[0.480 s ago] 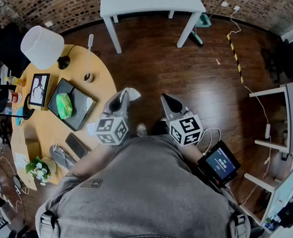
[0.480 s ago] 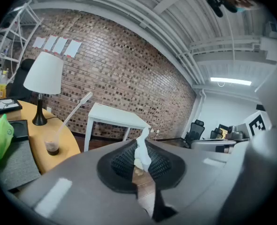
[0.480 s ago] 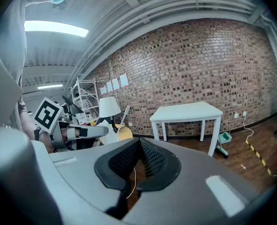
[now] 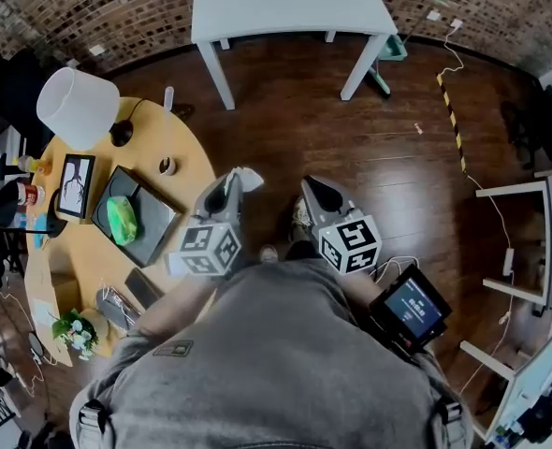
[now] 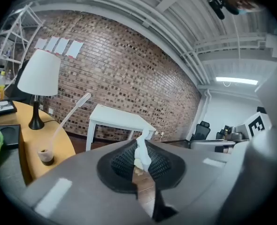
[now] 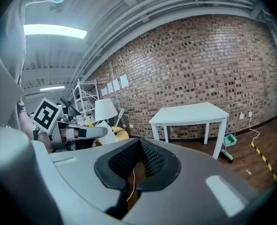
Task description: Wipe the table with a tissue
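My left gripper point(image 4: 231, 179) is shut on a white tissue point(image 4: 249, 175), held in the air over the dark wood floor just off the round wooden table's point(image 4: 188, 148) right edge. In the left gripper view the crumpled tissue point(image 5: 141, 153) sticks up from between the closed pads of the left gripper point(image 5: 141, 145). My right gripper point(image 4: 309, 186) hangs beside it to the right, over the floor. Its jaws point(image 6: 139, 142) are shut with nothing but a thin thread between them.
On the wooden table stand a white lamp point(image 4: 73, 106), a photo frame point(image 4: 71, 186), a dark tray point(image 4: 150, 227) with a green thing point(image 4: 121, 221), a small cup point(image 4: 167, 166), a phone point(image 4: 141, 288) and flowers point(image 4: 75, 330). A white table point(image 4: 285, 3) stands ahead. A screen device point(image 4: 412, 307) hangs at the person's right.
Both grippers keep their places and their grip. The head view has shifted slightly, so the wooden table sits a little further left in the picture.
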